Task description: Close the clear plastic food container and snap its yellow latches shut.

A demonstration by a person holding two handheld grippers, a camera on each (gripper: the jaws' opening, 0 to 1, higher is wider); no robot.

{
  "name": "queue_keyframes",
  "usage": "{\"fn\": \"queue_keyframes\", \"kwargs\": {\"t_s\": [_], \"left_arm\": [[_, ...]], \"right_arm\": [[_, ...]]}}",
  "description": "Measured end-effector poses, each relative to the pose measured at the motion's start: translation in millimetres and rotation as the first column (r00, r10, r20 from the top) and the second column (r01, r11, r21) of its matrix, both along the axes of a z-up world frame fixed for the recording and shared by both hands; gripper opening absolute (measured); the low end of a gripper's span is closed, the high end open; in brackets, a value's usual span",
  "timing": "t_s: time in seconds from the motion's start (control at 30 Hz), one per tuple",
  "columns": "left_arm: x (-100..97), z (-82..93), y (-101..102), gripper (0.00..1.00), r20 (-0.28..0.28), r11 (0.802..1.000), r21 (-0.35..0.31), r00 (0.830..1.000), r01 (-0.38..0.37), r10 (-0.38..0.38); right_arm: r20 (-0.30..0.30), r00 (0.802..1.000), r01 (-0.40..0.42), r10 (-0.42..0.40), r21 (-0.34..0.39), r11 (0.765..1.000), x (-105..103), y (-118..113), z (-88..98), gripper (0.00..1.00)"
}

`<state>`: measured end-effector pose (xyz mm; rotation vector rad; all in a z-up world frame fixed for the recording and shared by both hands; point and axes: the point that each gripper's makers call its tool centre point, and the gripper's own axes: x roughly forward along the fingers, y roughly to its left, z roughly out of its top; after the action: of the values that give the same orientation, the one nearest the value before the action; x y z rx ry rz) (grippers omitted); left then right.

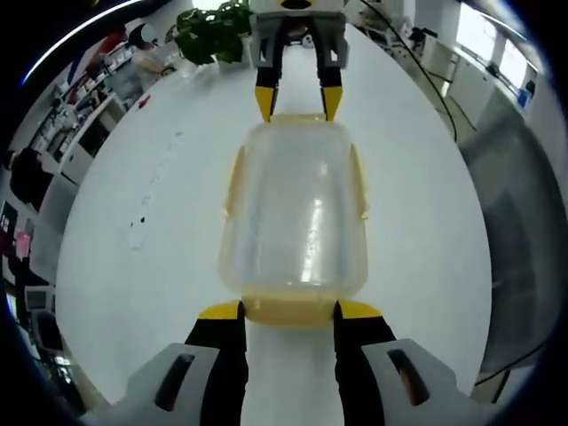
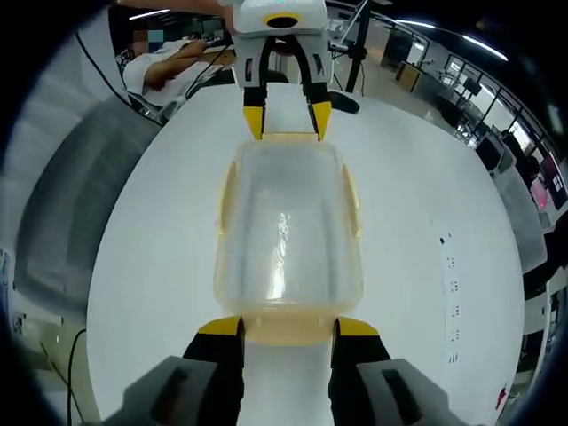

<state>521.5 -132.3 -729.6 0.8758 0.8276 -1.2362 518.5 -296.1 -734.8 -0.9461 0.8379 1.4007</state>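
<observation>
A clear plastic container (image 1: pixel 297 213) (image 2: pixel 288 235) with its lid on lies lengthwise on the white table (image 1: pixel 133 293) (image 2: pixel 160 266). Yellow side latches (image 1: pixel 234 177) (image 2: pixel 225 200) flare out from its long sides. My left gripper (image 1: pixel 291 311) (image 2: pixel 287 120) is open at one short end. Its yellow-tipped jaws flank the yellow end latch (image 1: pixel 288 311) there. My right gripper (image 2: pixel 288 327) (image 1: pixel 297 99) is open at the opposite end, and its jaws flank that end latch (image 2: pixel 288 330) the same way. Whether the tips touch the latches I cannot tell.
A green plant (image 1: pixel 213 31) stands at the table's far edge. A person (image 2: pixel 169 58) sits beyond the other end, near a black stand base (image 2: pixel 342 102). Small dark marks (image 1: pixel 142 222) (image 2: pixel 448 266) dot the tabletop. Grey chairs (image 1: pixel 524 222) (image 2: pixel 62 222) border one side.
</observation>
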Motion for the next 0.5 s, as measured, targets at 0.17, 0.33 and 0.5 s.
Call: {"fn": "queue_keyframes", "kwargs": {"t_s": [0.17, 0.33, 0.5], "left_arm": [[0.3, -1.6, -5.6, 0.36, -0.002, 1.0, -0.009, 1.0, 0.004, -0.004], [1.6, -6.0, -6.9, 0.36, -0.006, 1.0, -0.003, 1.0, 0.006, -0.006], [2.3, -9.6, -3.3, 0.36, -0.01, 1.0, -0.001, 1.0, 0.001, -0.001]], "right_arm": [[-0.004, 1.0, 0.001, -0.001, -0.005, 1.0, -0.7, -6.1, -1.5, 0.35], [-0.001, 1.0, 0.001, -0.001, -0.014, 1.0, 0.8, -6.5, -5.5, 0.35], [0.002, 1.0, -0.002, 0.002, -0.013, 1.0, 1.3, -3.7, -7.8, 0.35]]}}
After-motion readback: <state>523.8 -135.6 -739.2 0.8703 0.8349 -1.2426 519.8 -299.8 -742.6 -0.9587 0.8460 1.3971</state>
